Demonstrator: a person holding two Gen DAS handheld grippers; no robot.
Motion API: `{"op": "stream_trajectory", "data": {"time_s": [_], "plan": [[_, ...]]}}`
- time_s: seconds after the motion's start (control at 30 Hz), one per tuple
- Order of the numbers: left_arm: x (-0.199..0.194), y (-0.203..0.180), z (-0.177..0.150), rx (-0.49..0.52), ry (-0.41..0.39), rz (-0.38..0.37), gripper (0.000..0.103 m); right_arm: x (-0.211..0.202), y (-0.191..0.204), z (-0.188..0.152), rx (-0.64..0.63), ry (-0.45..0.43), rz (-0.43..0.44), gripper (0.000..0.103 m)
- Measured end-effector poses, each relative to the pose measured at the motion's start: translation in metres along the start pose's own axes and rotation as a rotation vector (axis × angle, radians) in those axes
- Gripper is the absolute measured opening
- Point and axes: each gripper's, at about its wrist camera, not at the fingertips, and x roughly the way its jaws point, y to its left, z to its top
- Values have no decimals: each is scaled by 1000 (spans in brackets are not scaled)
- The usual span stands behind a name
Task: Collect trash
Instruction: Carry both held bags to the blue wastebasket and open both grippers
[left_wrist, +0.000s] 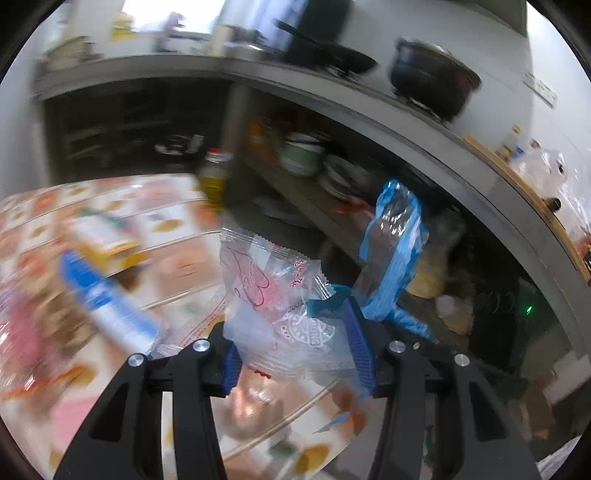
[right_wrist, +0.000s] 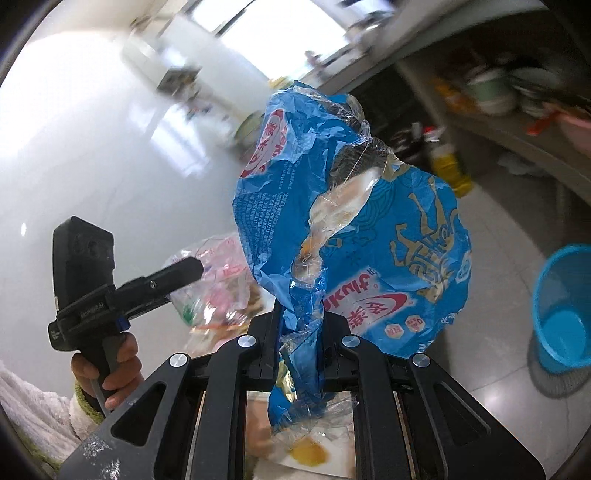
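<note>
Your right gripper (right_wrist: 301, 332) is clamped on the blue wrapper (right_wrist: 354, 229), which stands up from its jaws, left of the blue bin (right_wrist: 561, 306) on the floor. Your left gripper (left_wrist: 291, 350) pinches a clear wrapper with red print (left_wrist: 273, 291), well left of that bin, held by your hand (right_wrist: 110, 373)
</note>
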Motion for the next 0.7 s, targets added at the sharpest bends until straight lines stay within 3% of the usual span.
{"op": "stream_trajectory", "data": {"time_s": [0.13, 0.3, 0.5, 0.7], "plan": [[69, -34, 31, 51, 102, -93, 48, -19, -60, 1, 130, -56, -59, 12], [195, -87, 55, 105, 331, -158, 48, -23, -129, -3, 264, -70, -142, 12], [340, -122, 47, 96, 588, -136, 48, -6, -216, -15, 445, -50, -235, 12], [448, -124, 18, 51, 747, -64, 48, 7, -280, -34, 597, -30, -331, 14]]}}
